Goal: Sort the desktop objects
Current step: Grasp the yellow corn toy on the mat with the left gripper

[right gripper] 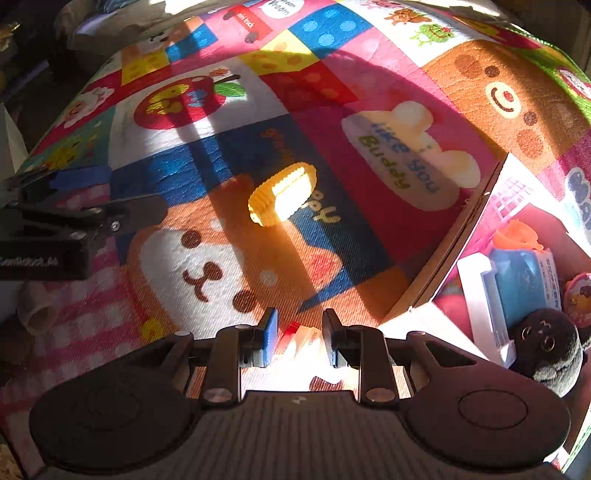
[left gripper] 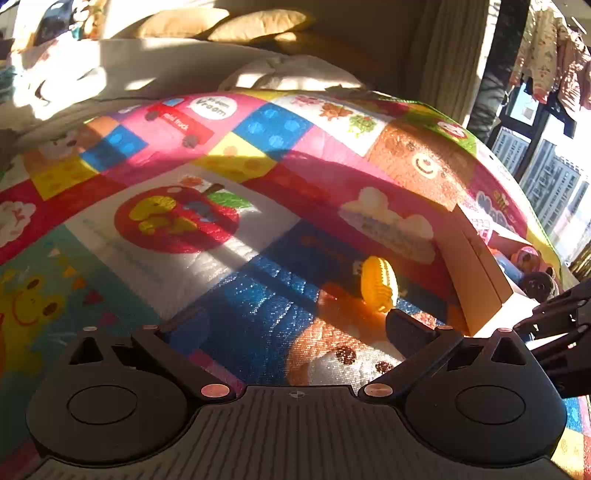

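Observation:
A yellow ridged toy (left gripper: 379,283) lies on the colourful play mat, also in the right wrist view (right gripper: 283,193). My left gripper (left gripper: 291,328) is open wide and empty, low over the mat, with its right finger (left gripper: 406,332) just in front of the toy. My right gripper (right gripper: 300,334) is shut on a white packet with a red end (right gripper: 303,341), low over the mat, nearer than the toy. A cardboard box (right gripper: 443,258) with toys stands to the right.
The box holds a blue-and-white package (right gripper: 517,288), an orange item (right gripper: 517,236), a dark plush toy (right gripper: 550,347) and a round pink item (right gripper: 580,299). The left gripper shows at the left in the right wrist view (right gripper: 92,214). Cushions (left gripper: 221,26) lie beyond the mat.

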